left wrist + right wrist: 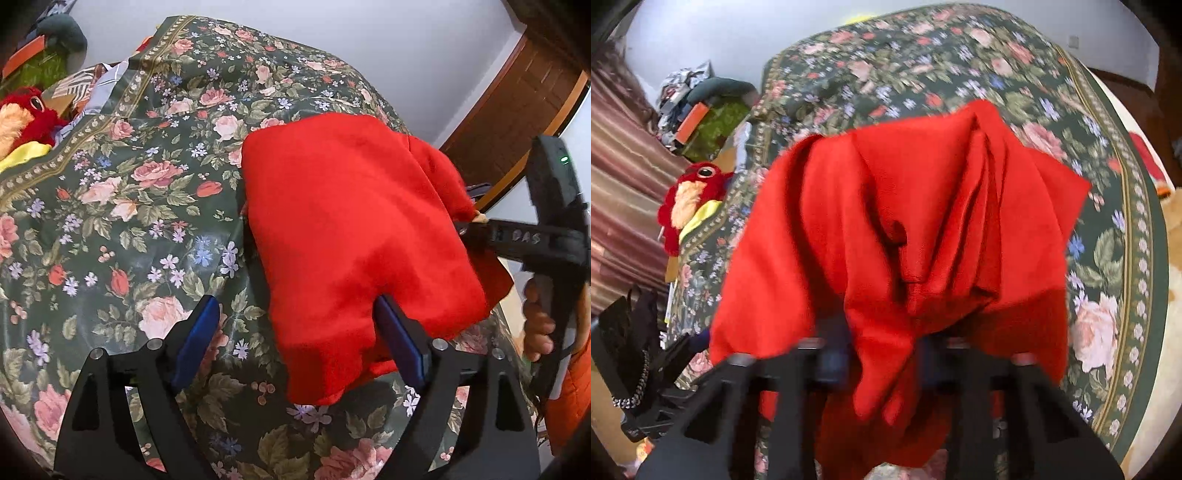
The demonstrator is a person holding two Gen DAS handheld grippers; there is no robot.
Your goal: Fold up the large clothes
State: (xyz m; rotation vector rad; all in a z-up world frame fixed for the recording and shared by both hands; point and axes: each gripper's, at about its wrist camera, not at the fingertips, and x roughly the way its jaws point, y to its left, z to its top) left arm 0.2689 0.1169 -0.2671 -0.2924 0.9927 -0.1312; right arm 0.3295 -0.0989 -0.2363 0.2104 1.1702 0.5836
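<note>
A red garment [354, 229] lies folded on the floral bedspread [122, 206]. My left gripper [295, 306] stands open over the garment's near edge. Its blue pads are wide apart, and the right pad [399, 332] touches the cloth from beneath a fold. At the right of that view my right gripper [476, 230] pinches the garment's far-right edge, held by a hand [539, 325]. In the right wrist view the red garment [905, 221] hangs bunched and lifted, with my right gripper [886, 354] shut on a gathered fold of it. The fingers there are blurred.
A red plush toy [690, 199] and a pile of boxes and bags [698, 110] sit past the bed's left side, by a striped curtain [624, 206]. A wooden door frame [517, 110] stands to the right. An orange sleeve [576, 387] is at the lower right.
</note>
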